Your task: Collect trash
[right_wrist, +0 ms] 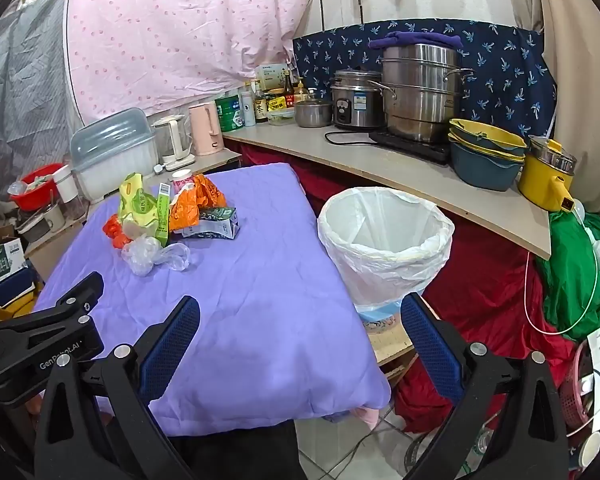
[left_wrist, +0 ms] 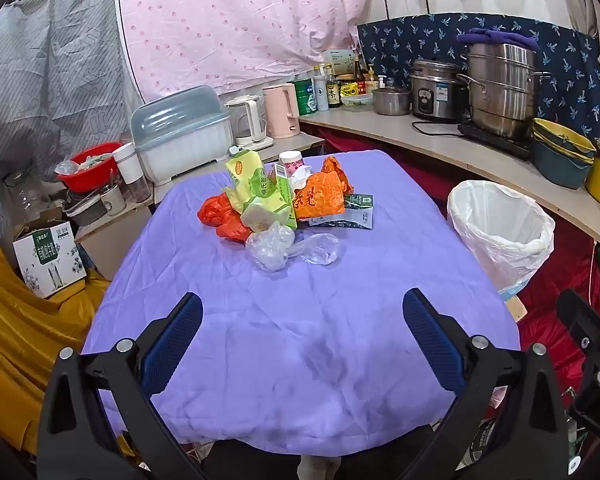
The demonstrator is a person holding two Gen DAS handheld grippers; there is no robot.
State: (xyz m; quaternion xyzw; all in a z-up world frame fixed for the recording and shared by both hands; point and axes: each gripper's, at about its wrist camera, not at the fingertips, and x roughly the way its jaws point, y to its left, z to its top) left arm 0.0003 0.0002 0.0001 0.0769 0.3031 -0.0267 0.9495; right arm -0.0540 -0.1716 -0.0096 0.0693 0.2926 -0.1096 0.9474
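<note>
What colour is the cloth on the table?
Plain purple, a light lilac shade: the tablecloth. The left wrist view shows it best.

Paper cup (left_wrist: 290,159) half hidden behind cartons; bin (right_wrist: 384,240) base hidden by tablecloth.

The left gripper (left_wrist: 302,332) has black plastic arms with triangular cut-outs, silver round screws at ten and two o'clock, and blue textured pads (left_wrist: 178,340). The right gripper (right_wrist: 300,334) looks identical; the neighbouring black body at nine o'clock bears white "GenRobot.AI" lettering.
</note>
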